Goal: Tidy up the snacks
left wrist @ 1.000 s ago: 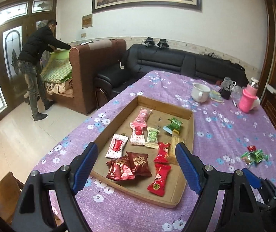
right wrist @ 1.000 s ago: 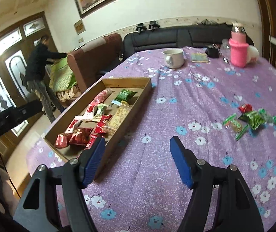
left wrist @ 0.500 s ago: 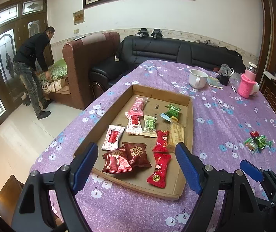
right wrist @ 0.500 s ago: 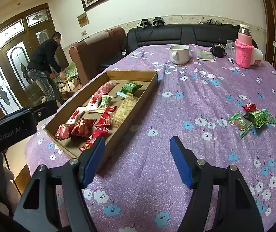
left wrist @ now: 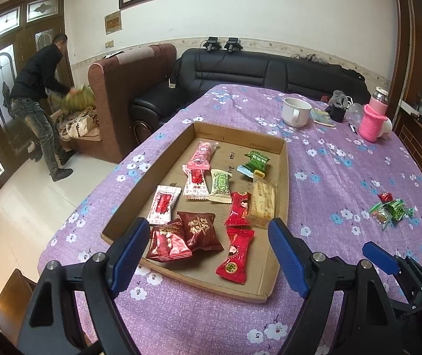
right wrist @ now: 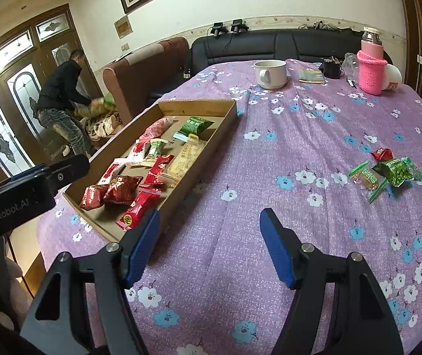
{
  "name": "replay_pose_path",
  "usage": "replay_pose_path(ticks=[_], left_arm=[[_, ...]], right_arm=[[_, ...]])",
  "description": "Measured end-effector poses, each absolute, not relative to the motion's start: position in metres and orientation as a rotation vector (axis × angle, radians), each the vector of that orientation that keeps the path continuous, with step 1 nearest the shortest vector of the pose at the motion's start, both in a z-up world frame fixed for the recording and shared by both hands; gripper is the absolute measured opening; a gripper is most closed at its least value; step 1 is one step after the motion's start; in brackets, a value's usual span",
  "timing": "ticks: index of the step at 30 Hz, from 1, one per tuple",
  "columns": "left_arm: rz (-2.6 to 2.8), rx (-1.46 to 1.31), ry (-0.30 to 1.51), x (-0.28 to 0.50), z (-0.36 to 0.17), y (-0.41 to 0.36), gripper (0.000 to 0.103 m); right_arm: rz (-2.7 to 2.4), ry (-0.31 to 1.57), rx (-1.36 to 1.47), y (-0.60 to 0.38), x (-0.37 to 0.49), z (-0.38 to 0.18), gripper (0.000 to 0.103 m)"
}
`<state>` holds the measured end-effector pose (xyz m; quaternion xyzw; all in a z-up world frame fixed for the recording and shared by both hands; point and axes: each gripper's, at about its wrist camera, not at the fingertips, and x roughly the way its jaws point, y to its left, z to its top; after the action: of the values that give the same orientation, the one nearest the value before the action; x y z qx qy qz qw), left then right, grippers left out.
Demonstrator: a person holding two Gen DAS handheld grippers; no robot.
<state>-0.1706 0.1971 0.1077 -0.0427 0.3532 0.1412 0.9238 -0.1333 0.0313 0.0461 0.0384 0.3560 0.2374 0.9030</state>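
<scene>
A shallow cardboard tray (left wrist: 283,183) (right wrist: 211,148) lies on the purple flowered tablecloth and holds several wrapped snacks in red, pink, white, green and yellow. A small pile of loose snacks (left wrist: 388,210) (right wrist: 388,173), mostly green with one red, lies on the cloth to the tray's right. My left gripper (left wrist: 208,247) hovers open above the tray's near end, with nothing between its blue pads. My right gripper (right wrist: 209,241) hangs open over bare cloth between the tray and the loose pile. The left gripper's body (right wrist: 19,195) shows at the left edge of the right wrist view.
At the table's far end stand a white mug (left wrist: 296,111) (right wrist: 270,73), a pink-sleeved bottle (left wrist: 375,117) (right wrist: 371,63), a small book and a dark pot. Beyond are a black sofa (left wrist: 255,71) and a brown armchair (left wrist: 122,94). A person (left wrist: 38,100) bends by the doors.
The left wrist view has shifted a little, so the tray sits slightly further right and lower. The person by the armchair has bent lower. Both grippers stay open and empty.
</scene>
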Motion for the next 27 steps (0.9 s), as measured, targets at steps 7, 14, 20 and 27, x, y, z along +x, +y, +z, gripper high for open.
replay_pose_path(ticks=[7, 14, 20, 27], left_arm=[[0.266, -0.079, 0.744, -0.165, 0.105, 0.194, 0.082], [0.053, -0.087, 0.702, -0.149, 0.124, 0.169, 0.082], [-0.219, -0.141, 0.837, -0.127, 0.091, 0.127, 0.082], [-0.273, -0.102, 0.893, -0.109, 0.072, 0.087, 0.082]], right_arm=[[0.465, 0.738, 0.091, 0.013, -0.134, 0.044, 0.071], [0.229, 0.717, 0.143, -0.097, -0.12, 0.055, 0.071], [0.169, 0.812, 0.334, -0.184, -0.083, 0.052, 0.07], [0.23, 0.826, 0.143, -0.161, -0.022, 0.038, 0.07]])
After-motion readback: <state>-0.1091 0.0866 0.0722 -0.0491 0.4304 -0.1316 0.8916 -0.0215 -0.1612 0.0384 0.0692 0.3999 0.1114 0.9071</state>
